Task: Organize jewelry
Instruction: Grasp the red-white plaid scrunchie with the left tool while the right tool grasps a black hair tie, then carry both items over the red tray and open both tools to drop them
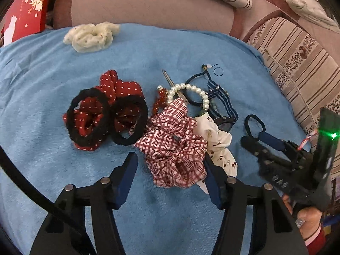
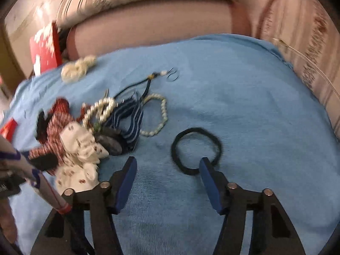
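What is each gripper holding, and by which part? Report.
Nothing is gripped. The left gripper straddles the plaid scrunchie, fingers apart; the right gripper has one finger inside the black hair tie, not pinching it.

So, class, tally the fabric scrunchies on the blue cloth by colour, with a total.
Cream scrunchie: 1
Red dotted scrunchie: 1
Red check scrunchie: 1
White printed scrunchie: 1
Total: 4
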The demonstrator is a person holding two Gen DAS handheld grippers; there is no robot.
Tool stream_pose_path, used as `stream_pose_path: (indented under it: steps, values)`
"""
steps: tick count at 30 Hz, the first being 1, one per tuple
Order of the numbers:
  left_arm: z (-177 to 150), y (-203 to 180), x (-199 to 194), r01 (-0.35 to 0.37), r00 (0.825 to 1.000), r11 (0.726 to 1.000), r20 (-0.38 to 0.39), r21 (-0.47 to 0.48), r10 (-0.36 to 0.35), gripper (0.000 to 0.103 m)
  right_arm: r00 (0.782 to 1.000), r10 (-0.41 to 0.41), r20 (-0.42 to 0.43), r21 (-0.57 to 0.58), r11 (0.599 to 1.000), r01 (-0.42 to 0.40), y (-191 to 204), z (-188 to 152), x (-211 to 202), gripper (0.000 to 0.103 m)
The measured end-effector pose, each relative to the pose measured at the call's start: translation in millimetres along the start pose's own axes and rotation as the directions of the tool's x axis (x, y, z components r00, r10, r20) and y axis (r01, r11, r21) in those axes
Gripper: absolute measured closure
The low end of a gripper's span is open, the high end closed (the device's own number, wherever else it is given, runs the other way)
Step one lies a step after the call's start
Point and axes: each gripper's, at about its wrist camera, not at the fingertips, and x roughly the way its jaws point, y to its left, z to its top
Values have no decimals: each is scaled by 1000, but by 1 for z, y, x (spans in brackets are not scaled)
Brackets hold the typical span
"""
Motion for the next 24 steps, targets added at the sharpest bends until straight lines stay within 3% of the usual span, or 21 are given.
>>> stream_pose_path:
  steps: [2, 3, 4, 5, 6, 8, 12, 18, 24]
  values:
    - [0, 0, 4, 16, 1000, 1000, -12, -8, -16, 54, 1000, -22, -5, -16, 1000, 22, 1, -1, 7, 41]
    - [0, 0, 6, 23, 1000, 1000, -18, -13, -23, 63, 1000, -28, -10, -14, 1000, 28, 1, 0, 9, 45]
    - [0, 0, 8, 23, 999, 1000, -23, -13, -24, 81, 999, -41, -13, -10, 999, 40, -1, 1, 11, 50]
    - [-1, 0, 9, 18, 999, 1000, -34, -10, -18, 88, 999, -52, -15, -9, 999, 52, -2, 1, 11, 65]
    - [-2, 0, 8, 11, 999, 1000, -36, -10, -12, 88, 998, -59, -19, -3, 998, 59, -4, 1, 11, 81]
    - [-5, 0, 0, 4, 1000, 1000, -15, -11, -5, 90, 999, -15, -30, 47, 999, 16, -15, 3, 8, 95]
    - [-11, 3, -31, 9, 999, 1000, 41, -20, -8, 90, 996, 84, 9, 160, 984, -84, -32, 7, -8, 96]
    - [-33, 26, -93, -50, 987, 998, 151, -45, 57, 90, 969, 227, 98, 229, 943, -244, -37, 2, -38, 96]
    - [-49, 71, -140, -172, 955, 979, 227, -109, 193, 90, 976, 202, 88, 193, 957, -215, -18, -6, -43, 96]
